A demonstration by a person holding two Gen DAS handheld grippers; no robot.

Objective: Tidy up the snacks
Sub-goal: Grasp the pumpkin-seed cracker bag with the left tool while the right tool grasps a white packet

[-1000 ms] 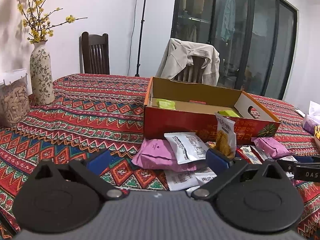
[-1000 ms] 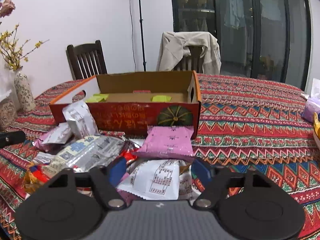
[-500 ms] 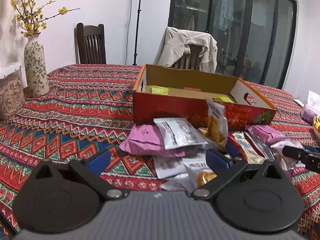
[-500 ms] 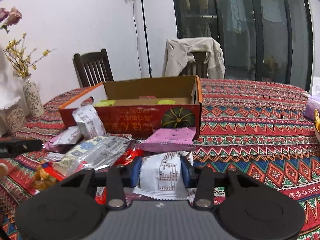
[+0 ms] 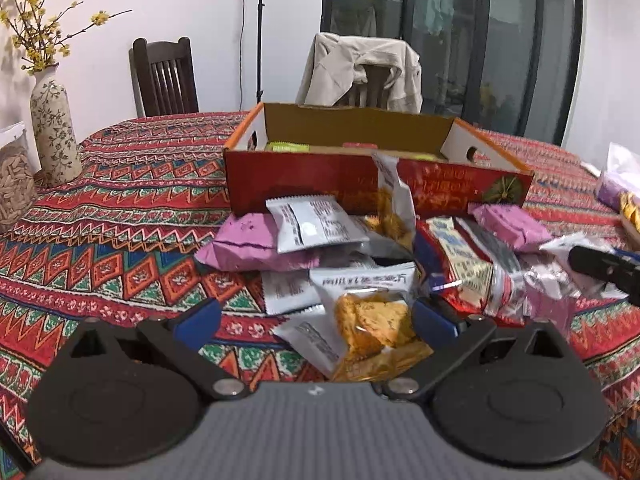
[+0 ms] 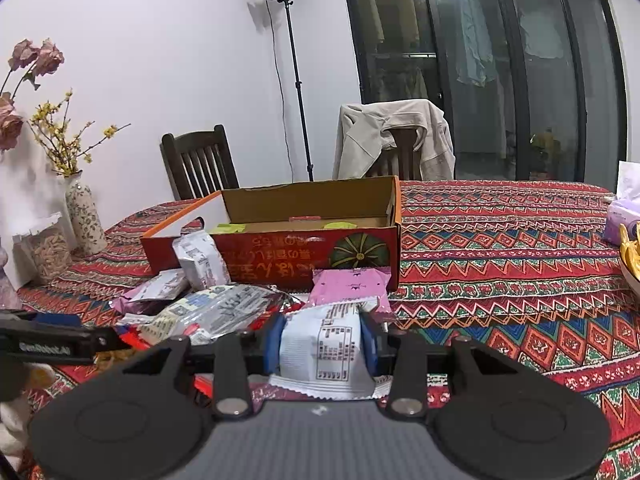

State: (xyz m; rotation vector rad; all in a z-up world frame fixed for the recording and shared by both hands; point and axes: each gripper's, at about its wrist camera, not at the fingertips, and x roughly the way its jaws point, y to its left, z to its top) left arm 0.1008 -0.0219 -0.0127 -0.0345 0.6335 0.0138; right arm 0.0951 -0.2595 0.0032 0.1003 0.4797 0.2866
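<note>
**Slippery foil, two grips at risk**

Left wrist view: the left gripper [image 5: 316,320] stands wide, straddling a clear packet of orange crisps [image 5: 374,330] without pressing it. Closing here could catch the white wrapper [image 5: 362,278] behind, or crush the crisps.

Right wrist view: the right gripper [image 6: 322,346] pinches a white snack packet [image 6: 322,344] by its sides. Puffy foil may squirt out on the way to the red cardboard box [image 6: 280,242], or drag the pink packet [image 6: 350,286] it touches.

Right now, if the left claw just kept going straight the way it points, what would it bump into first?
Probably the clear packet of orange snacks lying between the open left claw's blue tips. Past it lie more white and pink packets, then the red cardboard box. Depth is hard to judge through this lens.
</note>
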